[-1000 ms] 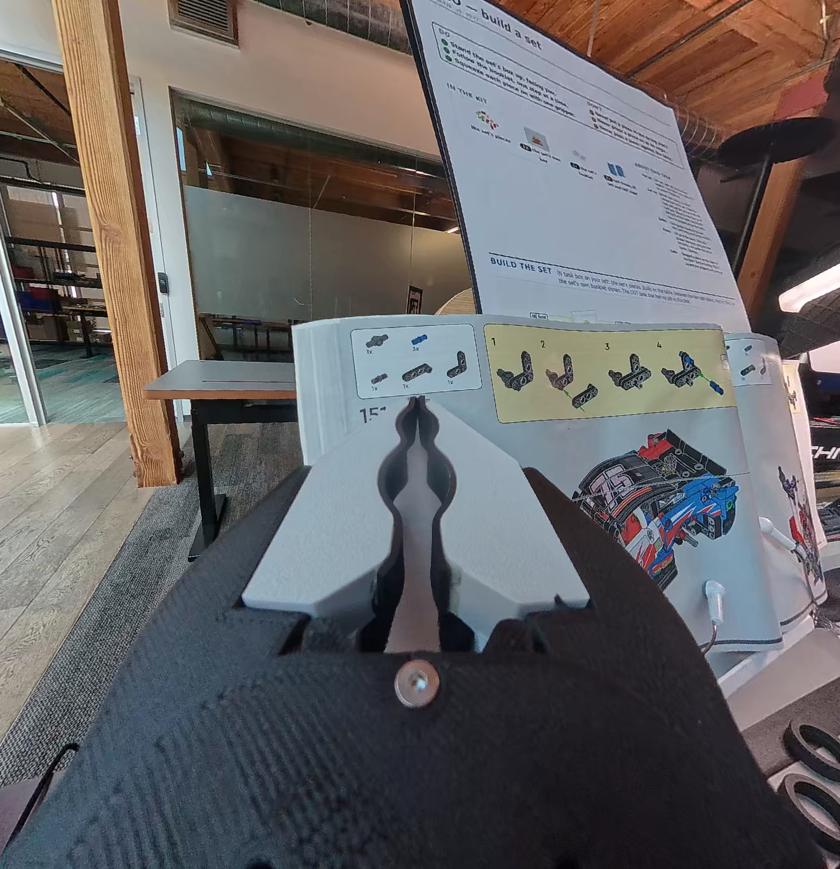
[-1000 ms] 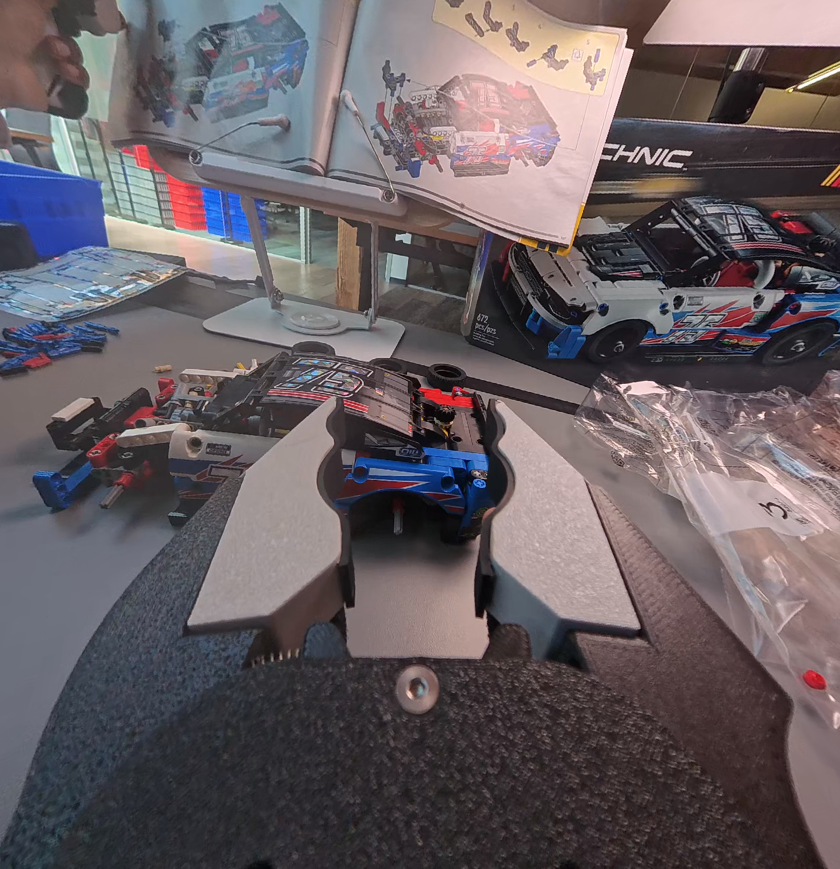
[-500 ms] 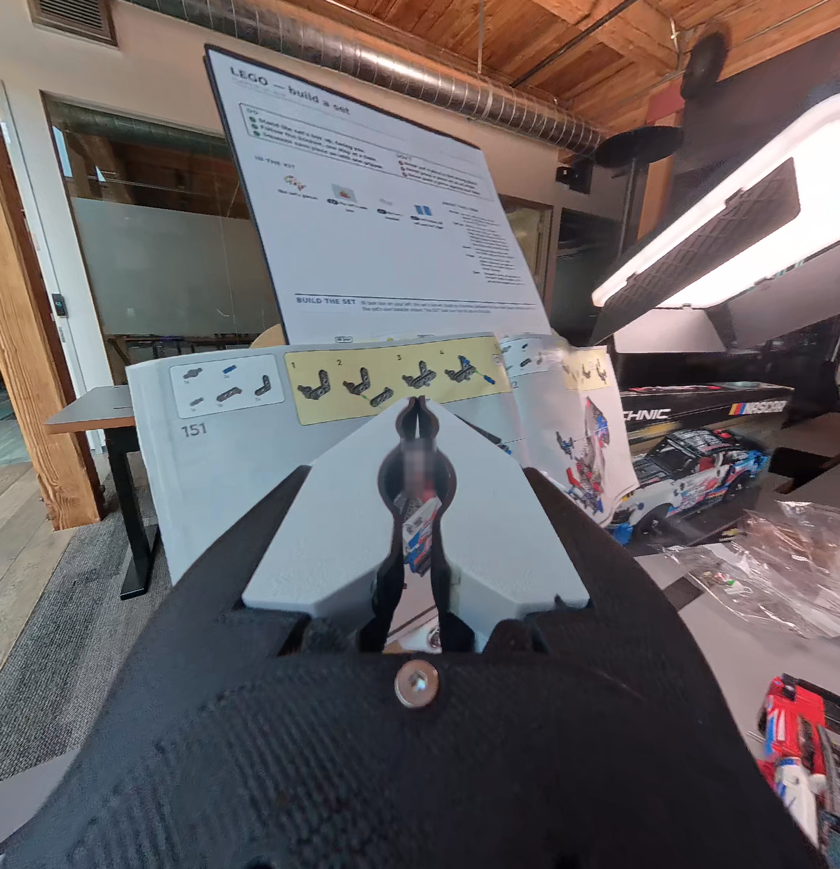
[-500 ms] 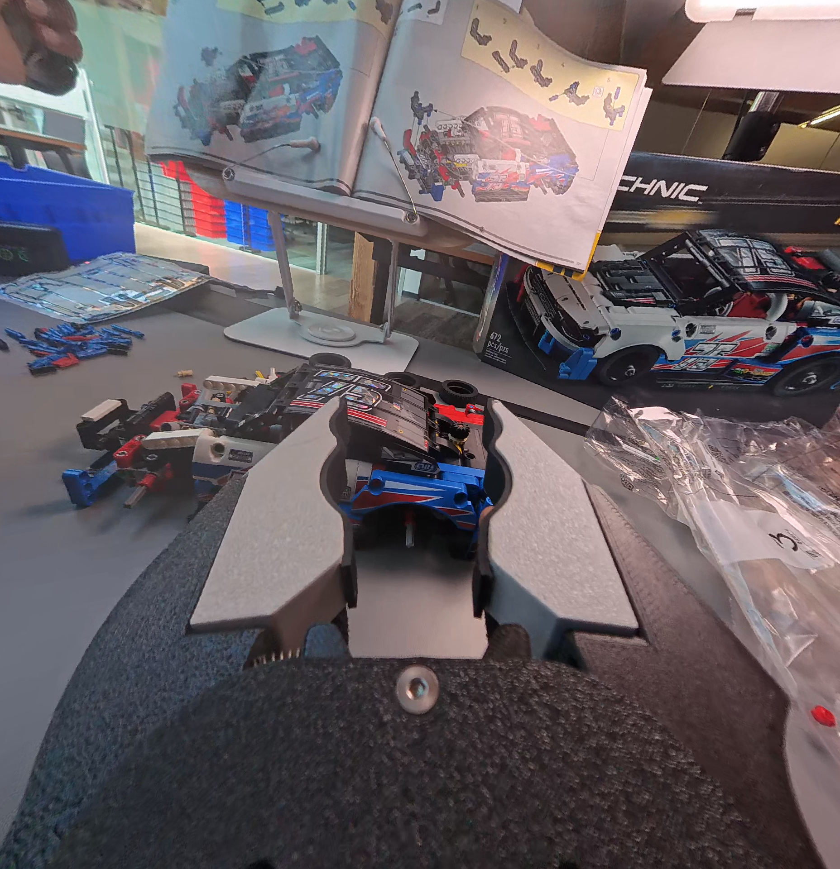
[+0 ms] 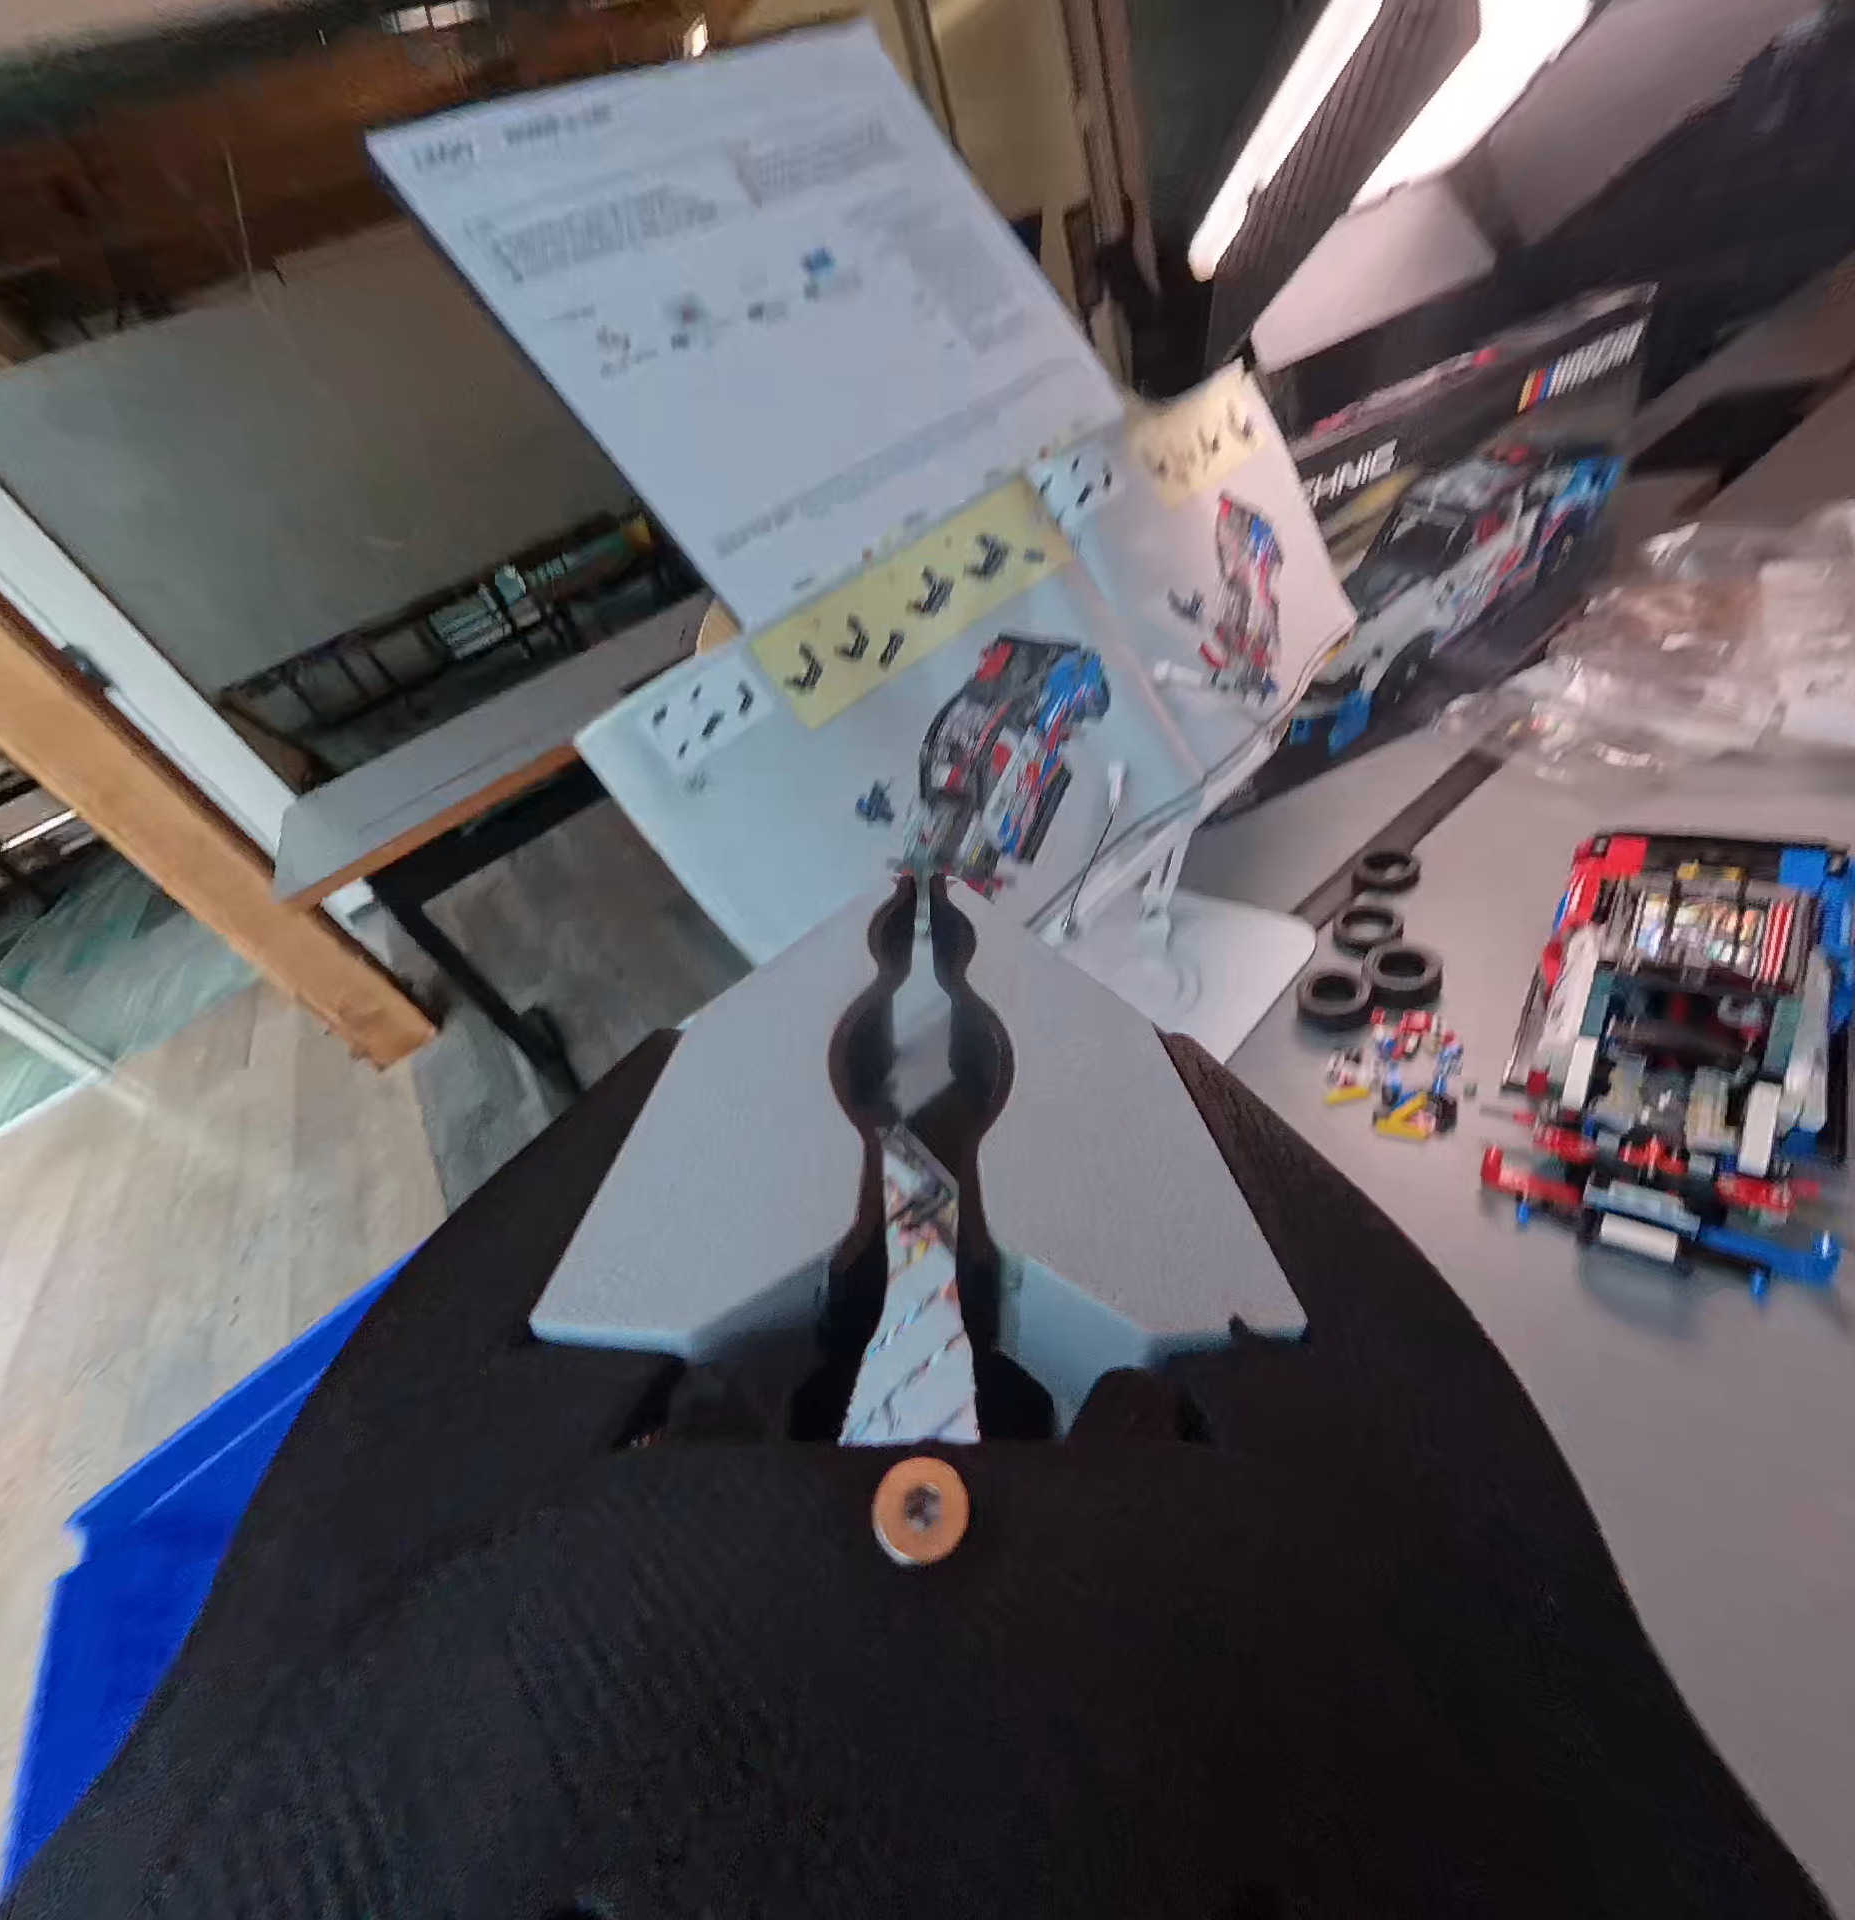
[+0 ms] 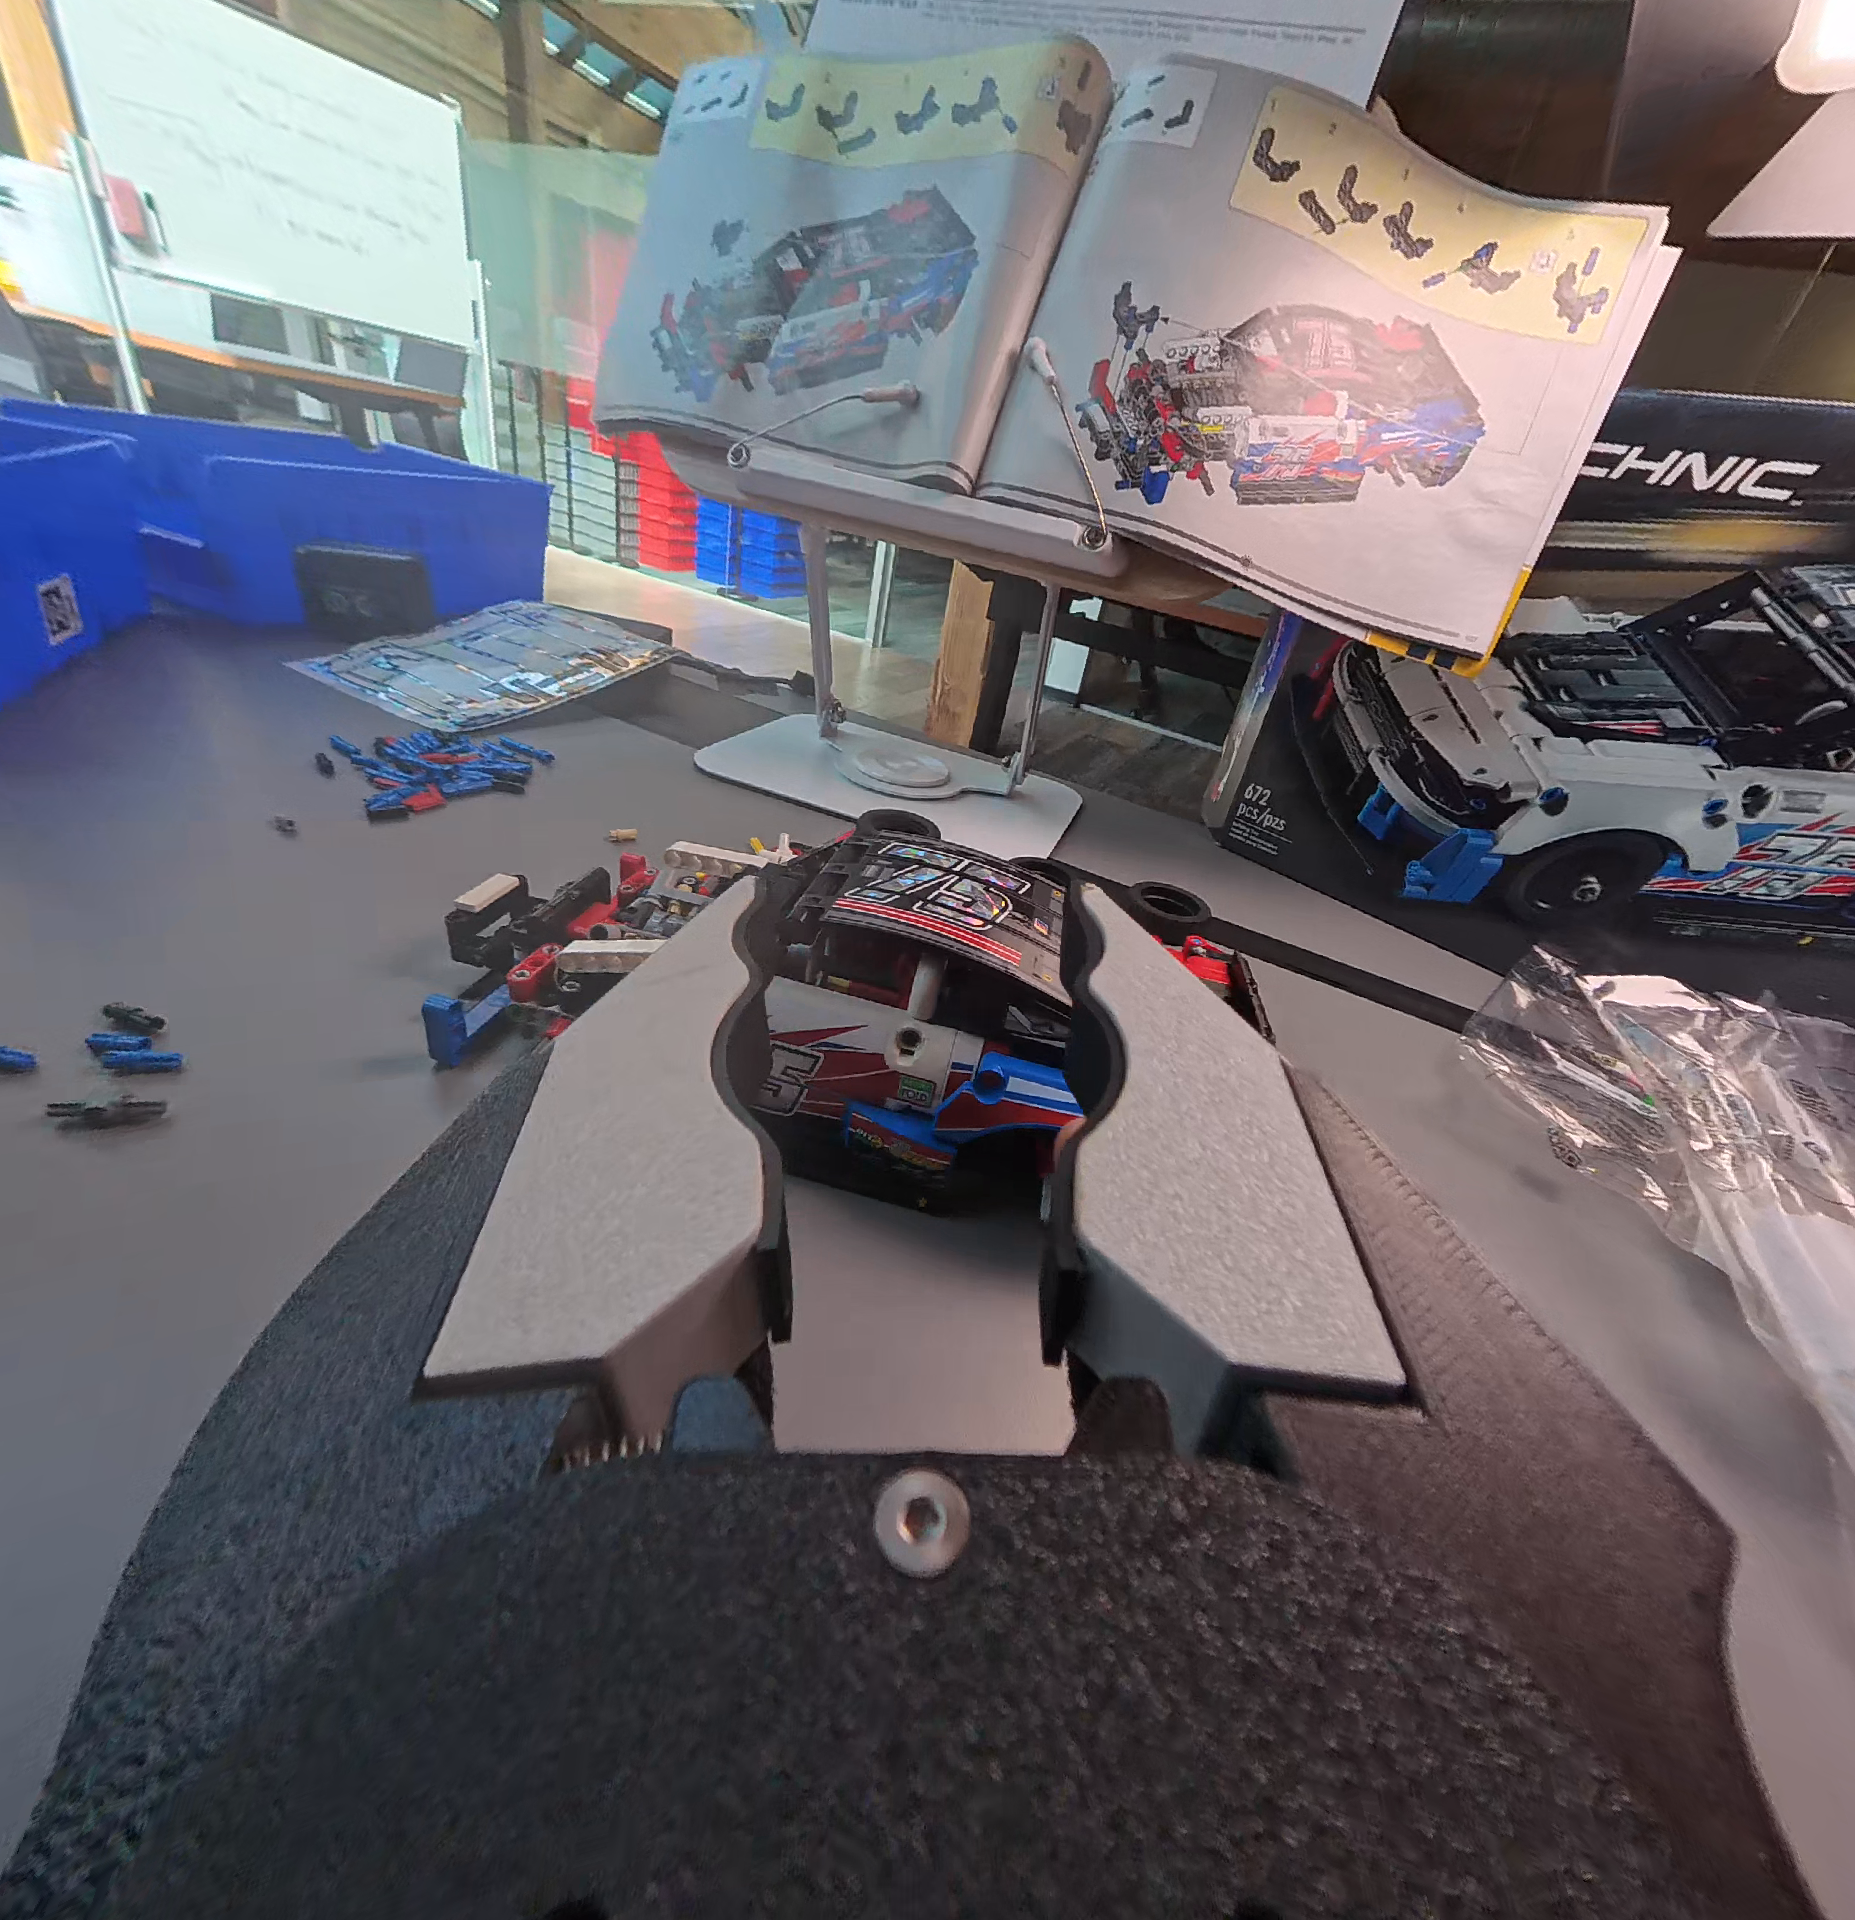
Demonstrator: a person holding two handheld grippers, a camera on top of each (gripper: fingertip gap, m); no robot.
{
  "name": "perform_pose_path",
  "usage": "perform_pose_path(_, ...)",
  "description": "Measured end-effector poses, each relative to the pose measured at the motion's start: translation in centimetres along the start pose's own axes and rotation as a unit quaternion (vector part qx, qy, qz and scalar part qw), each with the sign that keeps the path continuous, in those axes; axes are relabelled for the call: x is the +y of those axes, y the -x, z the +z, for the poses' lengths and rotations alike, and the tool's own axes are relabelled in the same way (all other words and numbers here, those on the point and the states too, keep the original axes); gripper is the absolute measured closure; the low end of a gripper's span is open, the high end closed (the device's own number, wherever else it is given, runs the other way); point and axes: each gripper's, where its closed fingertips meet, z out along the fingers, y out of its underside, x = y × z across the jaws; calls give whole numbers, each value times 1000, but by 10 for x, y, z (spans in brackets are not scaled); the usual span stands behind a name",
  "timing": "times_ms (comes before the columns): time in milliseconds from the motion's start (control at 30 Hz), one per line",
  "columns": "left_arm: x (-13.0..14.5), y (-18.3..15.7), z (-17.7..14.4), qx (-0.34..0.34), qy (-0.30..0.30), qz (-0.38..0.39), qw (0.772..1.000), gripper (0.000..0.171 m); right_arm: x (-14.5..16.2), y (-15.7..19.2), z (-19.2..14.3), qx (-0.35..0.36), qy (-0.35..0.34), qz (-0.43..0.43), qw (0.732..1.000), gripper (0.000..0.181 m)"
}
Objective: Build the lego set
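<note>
Now, line by line, what I read off my two wrist feeds:

Left gripper (image 5: 921,891): my fingers are pressed together at the tips with nothing between them, raised off the table; this feed is smeared with motion blur.

Right gripper (image 6: 915,902): my fingers are spread wide, one on each side of the car's rear end; I cannot tell whether the pads touch it.

Lego car (image 6: 907,1013): half built, resting on the grey table (image 6: 227,1039) at 12 o'clock from my right gripper. It has a black roof panel with shiny number stickers and a red stripe, white, red and blue side panels, a blue bumper corner, and an open frame of black, red and grey beams at the far end. In the left feed it (image 5: 1681,1049) sits at 3 o'clock, seen from above.

Loose tyres (image 5: 1370,966): four black rings on the table, just beside the car in the left feed.

Small parts: a blue and red pile of pins (image 6: 440,771) at 10 o'clock in the right feed, with a few strays (image 6: 123,1055) at 9 o'clock.

Instruction booklet (image 6: 1089,312): open on a grey stand (image 6: 892,774) at 12 o'clock, behind the car.

Set box (image 6: 1629,748): standing at 2 o'clock, printed with the finished car.

Plastic bags (image 6: 1712,1122): clear and crumpled, at 3 o'clock.

Blue bin (image 6: 279,520): at 10 o'clock, on the far left of the table.

Sticker sheet (image 6: 487,665): flat on the table near the bin.
</note>
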Motion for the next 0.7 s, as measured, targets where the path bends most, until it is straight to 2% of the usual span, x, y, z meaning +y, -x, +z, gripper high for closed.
perform_pose_path(67, 51, 19, -28, 0, 94, 14, 995, 169, -2, 2, -2, -8, -5, 13, 1000, 128)
perform_pose_path(167, 138, 47, -74, -16, 226, 25, 974, 171, -5, 4, -1, -17, -11, 32, 999, 129)
perform_pose_path(267, 224, 42, -118, 27, 354, 20, 935, 171, -6, 6, -2, -22, -11, 31, 999, 130)
perform_pose_path(367, 284, 30, -152, 72, 450, -2, 890, 169, -4, 10, -2, -27, -7, 19, 999, 131)
perform_pose_path(467, 323, 10, -181, 136, 537, -28, 832, 159, 1, 15, 1, -35, 4, 13, 999, 131)
perform_pose_path(533, 336, -6, -192, 178, 573, -44, 799, 150, 2, 16, 2, -34, 7, 7, 999, 131)
perform_pose_path(700, 351, -33, -197, 240, 614, -33, 751, 144, 5, 16, 2, -28, 14, -6, 999, 131)
